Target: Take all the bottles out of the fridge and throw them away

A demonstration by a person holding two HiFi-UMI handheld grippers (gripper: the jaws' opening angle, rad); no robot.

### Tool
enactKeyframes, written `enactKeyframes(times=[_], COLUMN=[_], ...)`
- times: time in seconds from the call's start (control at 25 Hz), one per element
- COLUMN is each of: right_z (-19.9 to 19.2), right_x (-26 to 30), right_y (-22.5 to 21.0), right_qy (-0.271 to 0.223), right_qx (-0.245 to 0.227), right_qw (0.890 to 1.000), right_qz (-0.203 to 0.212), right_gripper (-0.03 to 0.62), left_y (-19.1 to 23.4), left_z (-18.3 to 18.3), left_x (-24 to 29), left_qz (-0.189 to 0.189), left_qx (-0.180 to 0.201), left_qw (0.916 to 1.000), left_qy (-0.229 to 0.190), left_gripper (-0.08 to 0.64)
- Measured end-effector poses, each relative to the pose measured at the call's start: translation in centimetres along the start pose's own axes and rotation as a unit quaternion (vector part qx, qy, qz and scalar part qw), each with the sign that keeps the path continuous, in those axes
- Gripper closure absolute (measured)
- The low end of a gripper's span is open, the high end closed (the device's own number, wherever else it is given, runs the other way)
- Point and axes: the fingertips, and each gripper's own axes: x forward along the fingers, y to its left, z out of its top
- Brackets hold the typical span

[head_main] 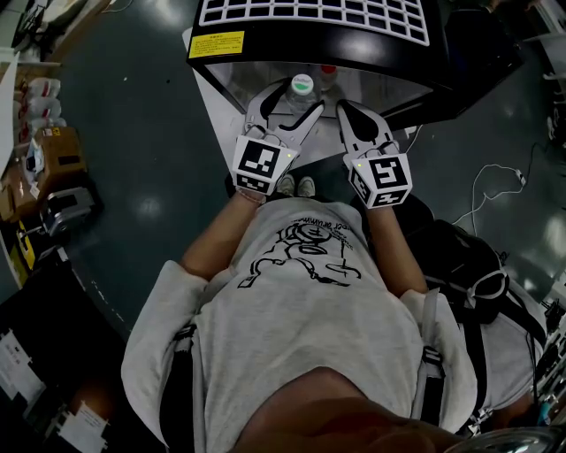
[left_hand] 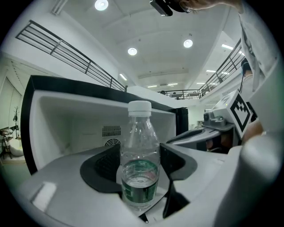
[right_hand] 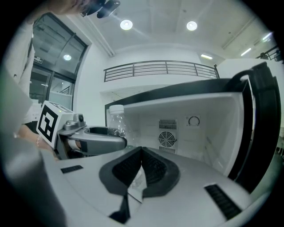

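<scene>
Clear plastic bottle (left_hand: pixel 140 150) with a white cap and a green label stands clamped between the dark ribbed pads of the left gripper (head_main: pixel 296 102), at the open mouth of the black fridge with a white inside (left_hand: pixel 66 119). Its base is cut off by the gripper's grey body, so whether it rests on a shelf cannot be told. Water fills only its lower part. In the head view just its cap and shoulders show. Just beyond it, deeper in the fridge, is a small red cap (head_main: pixel 328 71), and what it sits on is too blurred to make out. The right gripper (right_hand: pixel 141 165) is just beside the left, its jaws pressed together with nothing held. It points into the fridge, where a round fan grille (right_hand: pixel 167 139) sits on the back wall. Below lies a dark, glossy floor (head_main: pixel 141 142). The room above has a white ceiling with round lamps (left_hand: pixel 101 5) and railed galleries. The bottle is upright, long axis vertical, cap upward.
</scene>
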Motion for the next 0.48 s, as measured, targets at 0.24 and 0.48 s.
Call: enactKeyframes(times=[0.24, 0.48], right_z=[1.0, 2.4], right_x=[-1.0, -2.0], right_y=[0.3, 1.0], right_qy=[-0.008, -0.019], right_qx=[0.003, -0.007], right_qw=[1.0, 1.0], right_qz=[0.003, 0.006], right_gripper=[0.583, 0.584], left_y=[-0.5, -0.9], left_z=[1.3, 2.8], left_x=[-1.1, -2.1], left_qz=[-0.001, 0.0], left_qx=[-0.006, -0.007], left_qw=[1.0, 0.9998], left_qy=[-0.007, -0.017], left_gripper=[0.279, 0.279])
